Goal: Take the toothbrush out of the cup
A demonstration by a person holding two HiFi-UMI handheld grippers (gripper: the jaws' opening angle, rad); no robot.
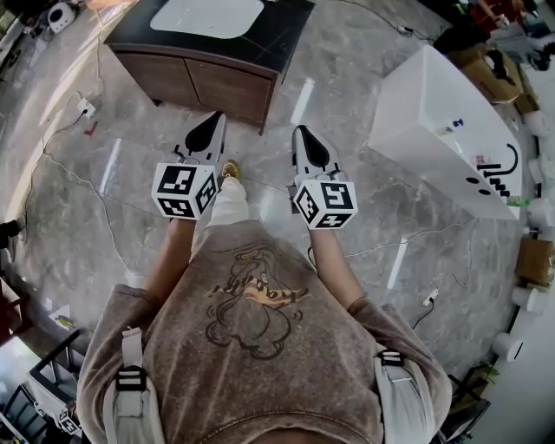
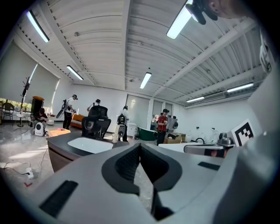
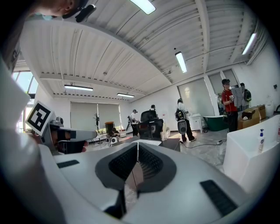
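No toothbrush or cup can be made out in any view. In the head view my left gripper [image 1: 216, 118] and right gripper [image 1: 299, 132] are held side by side in front of the person, both pointing at a dark-topped vanity cabinet [image 1: 195, 76] with a white sink basin [image 1: 208, 16]. In the left gripper view the left gripper [image 2: 140, 145] has its jaws together with nothing between them. The right gripper [image 3: 138, 145] is shut and empty too. A small pale object [image 3: 166, 132] stands on the counter, too small to identify.
A white bathtub [image 1: 438, 117] stands on the right of the marble floor. Cables [image 1: 61, 165] trail across the floor on the left and right. Several people [image 2: 162, 127] and an office chair [image 2: 94, 124] are behind the cabinet. Cardboard boxes [image 1: 494, 74] sit at the far right.
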